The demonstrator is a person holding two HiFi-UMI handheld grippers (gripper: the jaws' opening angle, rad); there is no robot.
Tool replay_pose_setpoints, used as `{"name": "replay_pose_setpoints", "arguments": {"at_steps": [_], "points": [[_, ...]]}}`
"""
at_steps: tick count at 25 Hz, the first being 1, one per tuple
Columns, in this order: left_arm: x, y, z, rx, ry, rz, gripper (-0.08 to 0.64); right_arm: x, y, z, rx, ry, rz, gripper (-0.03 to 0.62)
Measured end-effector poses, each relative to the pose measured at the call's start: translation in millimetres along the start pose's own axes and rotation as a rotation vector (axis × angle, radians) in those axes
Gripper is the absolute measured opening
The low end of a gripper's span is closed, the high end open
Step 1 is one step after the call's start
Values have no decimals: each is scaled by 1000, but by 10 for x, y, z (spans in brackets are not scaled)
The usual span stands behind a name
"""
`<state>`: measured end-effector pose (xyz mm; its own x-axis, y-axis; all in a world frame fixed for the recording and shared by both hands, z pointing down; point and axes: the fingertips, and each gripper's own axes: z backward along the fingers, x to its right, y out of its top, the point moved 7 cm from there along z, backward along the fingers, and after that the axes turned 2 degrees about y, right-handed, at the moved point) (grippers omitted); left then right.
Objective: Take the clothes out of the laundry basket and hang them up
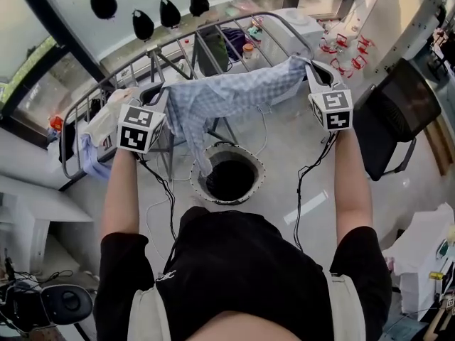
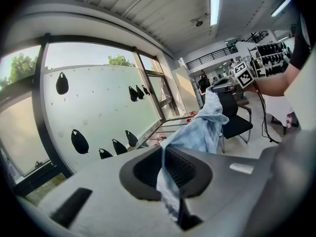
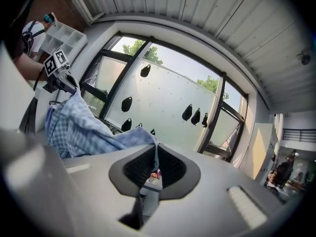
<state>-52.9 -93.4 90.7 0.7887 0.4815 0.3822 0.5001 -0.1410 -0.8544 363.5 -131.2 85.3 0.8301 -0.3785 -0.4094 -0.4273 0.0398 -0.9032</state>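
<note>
A light blue checked garment hangs stretched between both grippers above the metal drying rack. My left gripper is shut on its left end; in the left gripper view the cloth runs out of the closed jaws toward the other hand. My right gripper is shut on the right end; in the right gripper view the cloth leads away from the pinched edge. A round black laundry basket stands on the floor below, its inside dark.
White and pale clothes lie over the rack's left end. A black chair stands to the right, a white unit behind the rack. Cables trail from both grippers. Black shapes dot the window pane.
</note>
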Motion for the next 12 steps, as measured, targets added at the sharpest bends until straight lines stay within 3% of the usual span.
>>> {"name": "replay_pose_setpoints", "arguments": {"at_steps": [12], "points": [[-853,325,-757,23,43,-17,28,445,359,-1161,20,-110,46,25]]}}
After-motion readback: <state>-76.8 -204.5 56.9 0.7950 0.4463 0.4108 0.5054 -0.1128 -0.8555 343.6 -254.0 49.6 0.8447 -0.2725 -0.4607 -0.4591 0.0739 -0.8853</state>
